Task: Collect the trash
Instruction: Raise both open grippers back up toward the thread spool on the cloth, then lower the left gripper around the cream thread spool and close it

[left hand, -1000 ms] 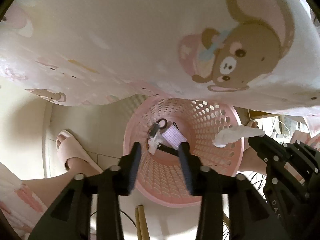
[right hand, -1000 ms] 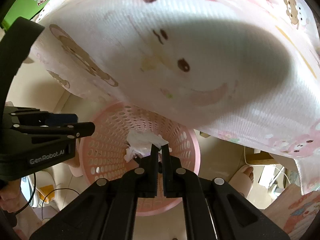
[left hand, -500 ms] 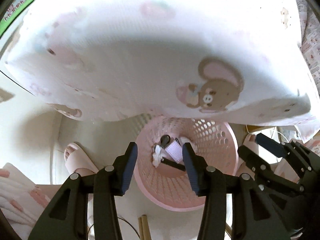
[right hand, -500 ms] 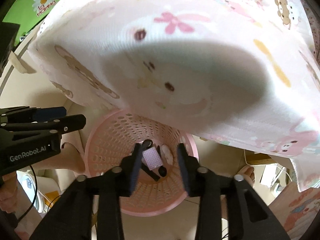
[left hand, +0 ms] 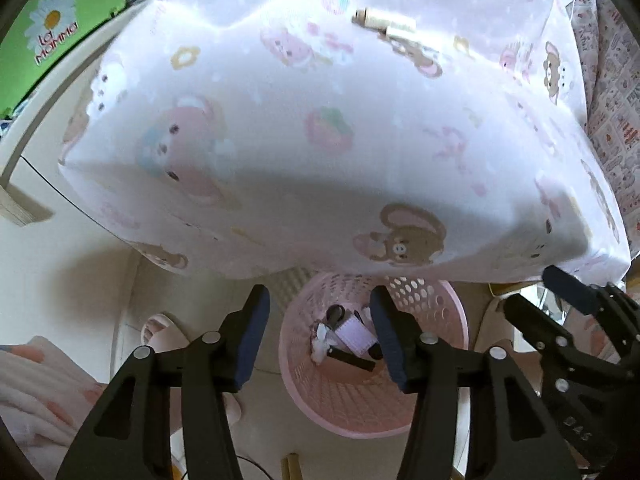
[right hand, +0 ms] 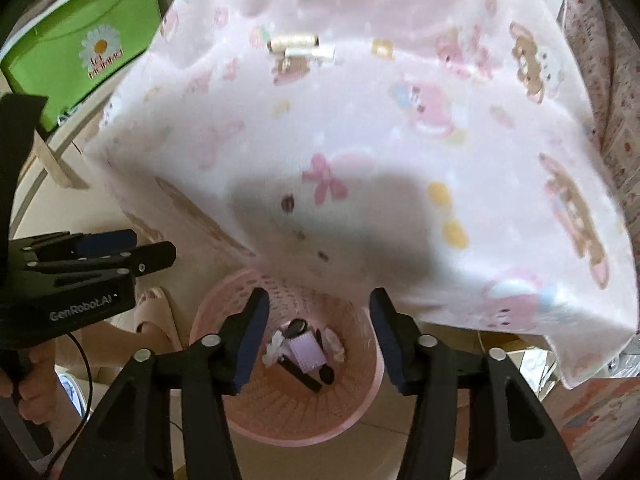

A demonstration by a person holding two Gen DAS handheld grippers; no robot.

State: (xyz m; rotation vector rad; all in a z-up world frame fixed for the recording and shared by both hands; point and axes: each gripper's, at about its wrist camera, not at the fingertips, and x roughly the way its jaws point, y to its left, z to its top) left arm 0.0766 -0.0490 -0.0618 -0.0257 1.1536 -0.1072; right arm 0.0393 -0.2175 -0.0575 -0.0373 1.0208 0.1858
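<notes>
A pink perforated basket (left hand: 360, 412) (right hand: 304, 424) stands on the floor under the table's edge. In it lie crumpled white tissue (left hand: 322, 342) (right hand: 274, 346), a lilac packet (left hand: 354, 334) (right hand: 306, 350) and a black stick (left hand: 352, 358) (right hand: 300, 374). My left gripper (left hand: 320, 320) hangs above the basket, jaws opening, nothing between them. My right gripper (right hand: 318, 320) hovers over the same basket, its jaws also opening and empty. Two pale spools (left hand: 384, 24) (right hand: 296, 46) rest on the pink cartoon tablecloth (left hand: 320, 140) (right hand: 360, 140).
A green box (left hand: 52, 32) (right hand: 92, 40) stands behind the table at the left. A foot in a pink slipper (left hand: 160, 332) is beside the basket. A hand (right hand: 24, 384) holds the left gripper's handle. Patterned fabric (left hand: 616, 80) hangs at the right.
The right gripper has opened and let go of the white tissue, which now lies in the basket. Both grippers have risen, so the tabletop has come into view. The left jaws stand wider.
</notes>
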